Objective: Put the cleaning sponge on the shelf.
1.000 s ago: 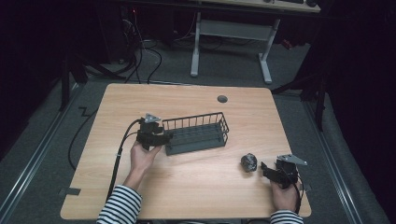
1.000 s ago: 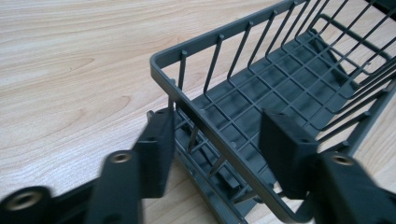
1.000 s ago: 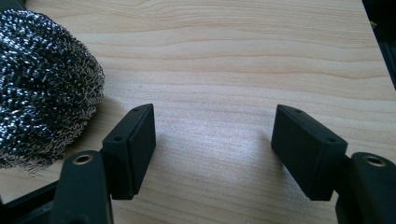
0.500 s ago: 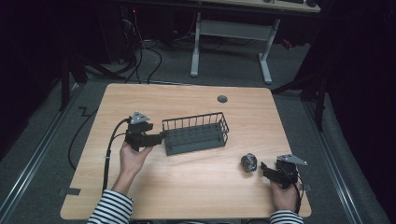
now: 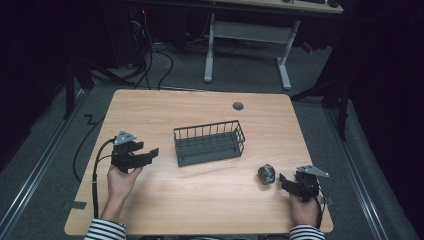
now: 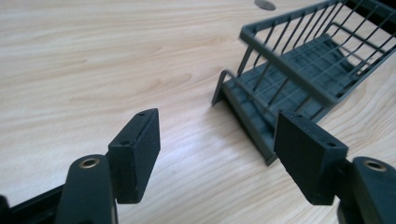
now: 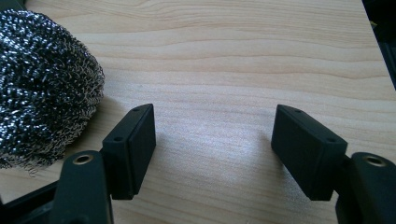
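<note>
Right gripper view: steel-wool ball (image 7: 44, 86) just beside the spread, empty right gripper (image 7: 212, 140). Left gripper view: left gripper (image 6: 217, 149), jaws just opened, empty, near the wire basket (image 6: 299, 74), which holds nothing on the table (image 5: 150, 110).

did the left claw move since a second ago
Yes. The left claw has drawn back leftward from the basket, whose end it met before; bare table now lies between them. Its jaws have just been opening, nothing between them.
</note>
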`<state>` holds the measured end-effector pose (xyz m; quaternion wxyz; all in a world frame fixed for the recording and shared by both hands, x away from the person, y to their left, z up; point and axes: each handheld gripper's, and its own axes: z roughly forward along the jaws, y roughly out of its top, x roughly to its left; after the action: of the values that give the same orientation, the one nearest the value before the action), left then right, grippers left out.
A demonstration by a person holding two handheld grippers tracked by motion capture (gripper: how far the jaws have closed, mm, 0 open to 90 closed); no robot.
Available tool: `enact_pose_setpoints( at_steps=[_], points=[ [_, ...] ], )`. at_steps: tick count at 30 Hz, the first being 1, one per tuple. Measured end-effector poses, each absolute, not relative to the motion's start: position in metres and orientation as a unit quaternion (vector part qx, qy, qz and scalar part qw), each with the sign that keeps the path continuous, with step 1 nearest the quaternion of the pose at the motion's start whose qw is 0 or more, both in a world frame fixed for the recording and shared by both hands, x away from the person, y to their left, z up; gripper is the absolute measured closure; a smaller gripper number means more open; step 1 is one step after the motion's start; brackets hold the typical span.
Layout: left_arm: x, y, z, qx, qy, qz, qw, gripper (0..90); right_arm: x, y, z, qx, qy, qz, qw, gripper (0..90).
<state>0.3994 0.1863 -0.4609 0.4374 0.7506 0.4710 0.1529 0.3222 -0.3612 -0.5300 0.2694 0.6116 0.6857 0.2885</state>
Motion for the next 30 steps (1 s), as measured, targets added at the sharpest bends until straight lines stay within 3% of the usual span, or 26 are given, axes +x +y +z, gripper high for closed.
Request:
enact_pose_setpoints(
  at_steps=[14, 30],
  points=[
    [0.384, 0.217, -0.493, 0.744, 0.504, 0.155, 0.410, 31.7, 0.322, -0.361, -0.530, 0.612, 0.686, 0.288, 0.270, 31.1],
    [0.374, 0.221, -0.525, 0.742, 0.525, 0.170, 0.380, 31.9, 0.322, -0.361, -0.530, 0.612, 0.685, 0.288, 0.270, 31.1]
  ],
)
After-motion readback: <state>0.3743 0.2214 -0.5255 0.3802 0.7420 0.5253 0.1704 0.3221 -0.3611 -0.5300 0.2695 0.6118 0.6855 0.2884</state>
